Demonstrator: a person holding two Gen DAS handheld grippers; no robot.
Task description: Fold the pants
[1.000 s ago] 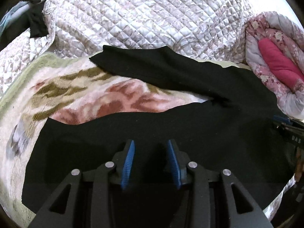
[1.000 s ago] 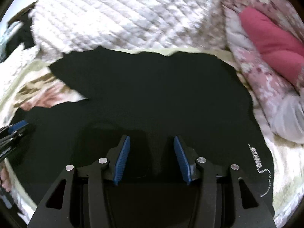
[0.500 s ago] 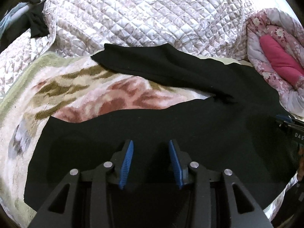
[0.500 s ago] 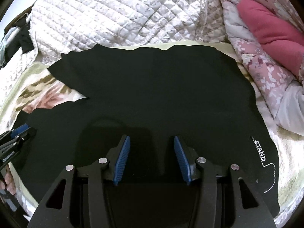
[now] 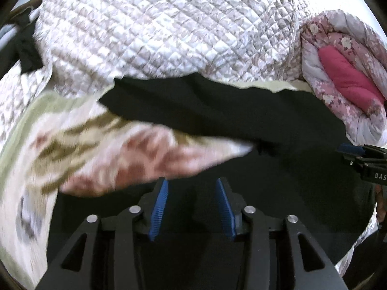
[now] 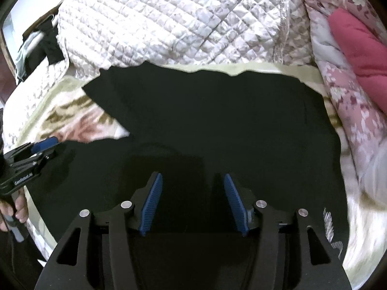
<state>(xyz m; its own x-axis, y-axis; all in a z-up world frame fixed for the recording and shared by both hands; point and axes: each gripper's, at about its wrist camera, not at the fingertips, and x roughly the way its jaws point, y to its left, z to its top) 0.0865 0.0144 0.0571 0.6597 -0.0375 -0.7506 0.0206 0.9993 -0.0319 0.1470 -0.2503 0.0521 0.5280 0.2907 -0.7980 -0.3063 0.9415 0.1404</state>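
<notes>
Black pants [image 6: 217,120] lie spread flat on the bed's patterned fleece blanket [image 5: 101,149], legs running off to the left with blanket showing between them. Left tongs [image 5: 191,205] and right tongs [image 6: 193,200] both hover over the near edge of the fabric, jaws apart and just been widening, nothing pinched between the blue pads. Bunched quilted bedspread [image 5: 169,29] crowds the far edge of the pants (overlapping it slightly). Rolled floral comforter [image 6: 350,91] with pink lining sits just beside them on the right.
</notes>
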